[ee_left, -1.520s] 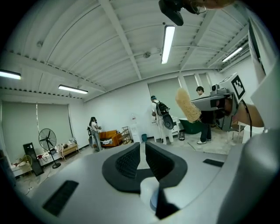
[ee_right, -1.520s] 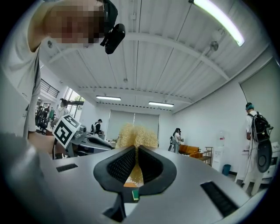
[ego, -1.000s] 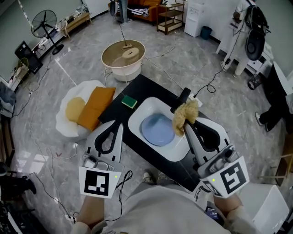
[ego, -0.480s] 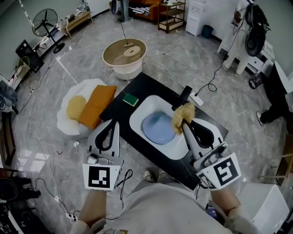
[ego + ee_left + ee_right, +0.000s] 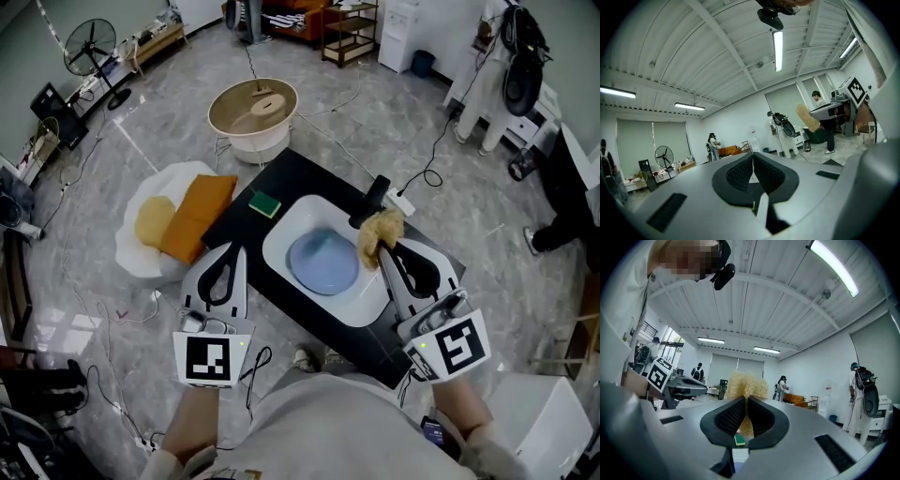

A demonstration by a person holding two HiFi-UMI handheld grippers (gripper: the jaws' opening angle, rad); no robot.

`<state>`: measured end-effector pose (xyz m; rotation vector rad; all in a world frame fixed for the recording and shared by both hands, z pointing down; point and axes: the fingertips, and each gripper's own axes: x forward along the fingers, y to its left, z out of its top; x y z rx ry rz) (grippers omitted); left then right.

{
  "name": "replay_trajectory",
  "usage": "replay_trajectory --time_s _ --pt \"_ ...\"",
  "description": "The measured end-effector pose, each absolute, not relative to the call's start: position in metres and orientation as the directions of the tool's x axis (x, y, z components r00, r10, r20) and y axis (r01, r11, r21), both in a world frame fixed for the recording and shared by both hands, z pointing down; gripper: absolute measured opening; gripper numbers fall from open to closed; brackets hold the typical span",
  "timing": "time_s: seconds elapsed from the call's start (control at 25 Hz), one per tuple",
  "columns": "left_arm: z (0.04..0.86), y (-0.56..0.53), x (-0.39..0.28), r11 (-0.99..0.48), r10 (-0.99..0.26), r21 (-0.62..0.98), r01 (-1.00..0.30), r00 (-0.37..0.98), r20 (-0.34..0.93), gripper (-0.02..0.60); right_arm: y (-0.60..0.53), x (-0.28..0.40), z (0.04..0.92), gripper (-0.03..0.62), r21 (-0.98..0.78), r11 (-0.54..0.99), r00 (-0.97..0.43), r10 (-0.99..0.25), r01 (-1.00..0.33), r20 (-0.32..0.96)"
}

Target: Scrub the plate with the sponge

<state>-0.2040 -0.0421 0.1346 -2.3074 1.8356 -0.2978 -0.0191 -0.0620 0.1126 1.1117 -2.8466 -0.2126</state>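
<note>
Fingers of right gripper (image 5: 382, 247) clamp sponge (image 5: 383, 225), masking plate (image 5: 319, 264) edge; left gripper (image 5: 232, 251) fingers closed, empty.

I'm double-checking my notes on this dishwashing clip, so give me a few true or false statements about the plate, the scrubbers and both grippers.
1. The blue plate lies in the white basin. True.
2. The right gripper is empty. False: its jaws are shut on the beige scrubber.
3. The green sponge lies on the black table, outside the basin. True.
4. The left gripper holds the green sponge. False: its jaws are closed on nothing.
</note>
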Motion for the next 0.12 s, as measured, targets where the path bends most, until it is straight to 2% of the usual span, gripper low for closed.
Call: replay_trajectory --time_s 0.12 --pt "0.1336 -0.0442 -0.2008 -0.227 -0.974 -0.26 -0.939 0.223 0.044 0.023 -0.0621 -0.0176 0.1124 0.043 0.172 0.726 -0.734 -0.679 -0.666 0.024"
